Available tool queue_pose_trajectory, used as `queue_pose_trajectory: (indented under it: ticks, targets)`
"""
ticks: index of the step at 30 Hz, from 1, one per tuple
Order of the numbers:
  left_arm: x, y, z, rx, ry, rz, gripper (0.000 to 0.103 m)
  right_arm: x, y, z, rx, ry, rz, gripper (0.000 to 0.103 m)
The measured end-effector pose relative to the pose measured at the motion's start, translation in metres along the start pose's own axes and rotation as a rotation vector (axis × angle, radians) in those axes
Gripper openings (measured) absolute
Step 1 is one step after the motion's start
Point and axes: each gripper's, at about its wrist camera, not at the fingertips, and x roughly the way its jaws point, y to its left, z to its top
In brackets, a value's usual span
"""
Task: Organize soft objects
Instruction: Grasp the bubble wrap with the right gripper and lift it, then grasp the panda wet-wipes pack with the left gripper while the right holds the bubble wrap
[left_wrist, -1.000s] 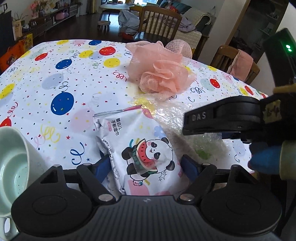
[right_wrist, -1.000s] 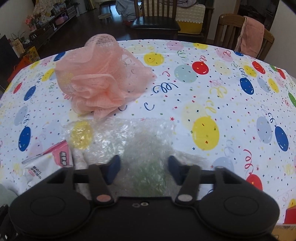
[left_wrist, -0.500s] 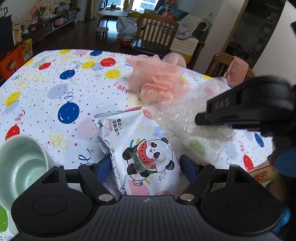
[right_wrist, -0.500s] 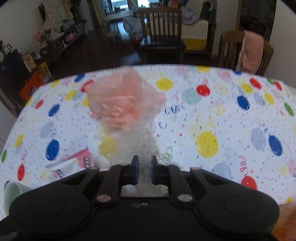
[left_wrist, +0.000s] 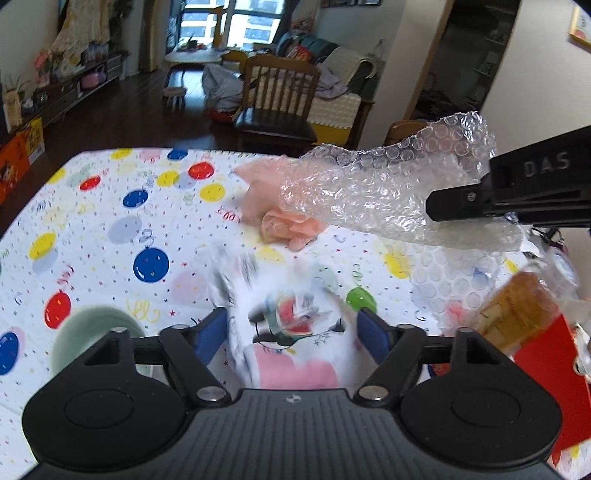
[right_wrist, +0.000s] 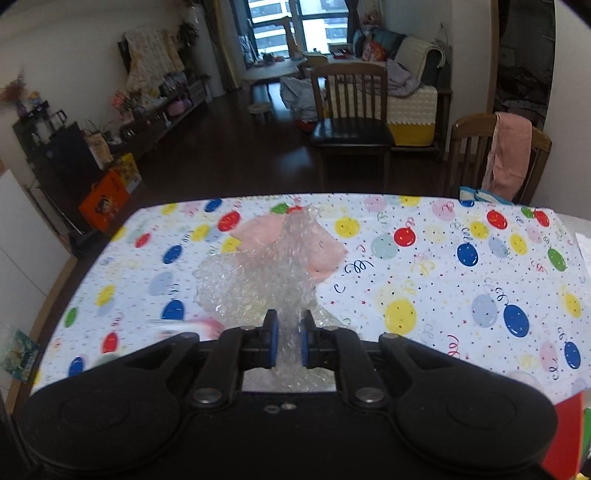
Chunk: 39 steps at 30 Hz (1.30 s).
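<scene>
Between right hand-held gripper (right_wrist: 287, 341) pads, bubble wrap (right_wrist: 266, 280) points forward.

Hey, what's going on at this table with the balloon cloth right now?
A person is sorting soft things with two handheld grippers. The right gripper is shut on a crumpled sheet of clear bubble wrap, lifted clear of the balloon-print tablecloth. The left gripper holds a white panda-print wipes packet, blurred by motion. A peach mesh bath pouf lies on the cloth beyond, and a pale green bowl sits at the left.
</scene>
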Motion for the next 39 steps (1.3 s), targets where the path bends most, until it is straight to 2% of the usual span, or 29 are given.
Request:
queue_pose_trajectory:
  ticks: [2,4,5,9,13,20,23,26,32,39]
  targets:
    - [-0.013,-0.005,0.001,0.035,-0.028,-0.012,0.072,-0.016,0.001,-0.001,0.001,-0.010,0.015,0.011]
    - [-0.021,-0.013,-0.001,0.114,-0.063,0.011,0.072,-0.032,0.000,-0.002,0.004,-0.023,0.029,0.011]
    - [-0.022,-0.015,-0.002,0.133,-0.054,0.015,0.072,-0.039,-0.001,-0.003,0.005,-0.031,0.031,0.011]
    - [-0.010,-0.013,-0.013,0.118,0.086,-0.019,0.072,-0.067,-0.012,-0.011,0.022,-0.054,0.041,0.011]
    - [-0.005,-0.017,-0.030,0.126,0.123,0.007,0.072,-0.093,-0.029,-0.028,0.035,-0.061,0.031,0.011]
    - [0.013,-0.014,-0.046,-0.014,0.204,0.057,0.077,-0.124,-0.052,-0.060,0.085,-0.064,0.026,0.011]
    - [0.019,-0.016,-0.049,-0.062,0.215,0.084,0.083,-0.133,-0.058,-0.072,0.103,-0.068,0.030,0.011]
    - [0.026,-0.014,-0.049,-0.125,0.217,0.126,0.083,-0.141,-0.066,-0.085,0.127,-0.062,0.034,0.011]
    - [0.044,-0.010,-0.051,-0.170,0.222,0.215,0.083,-0.151,-0.078,-0.107,0.167,-0.051,0.032,0.011]
    - [0.060,-0.002,-0.059,-0.214,0.246,0.226,0.083,-0.157,-0.086,-0.124,0.186,-0.038,0.028,0.011]
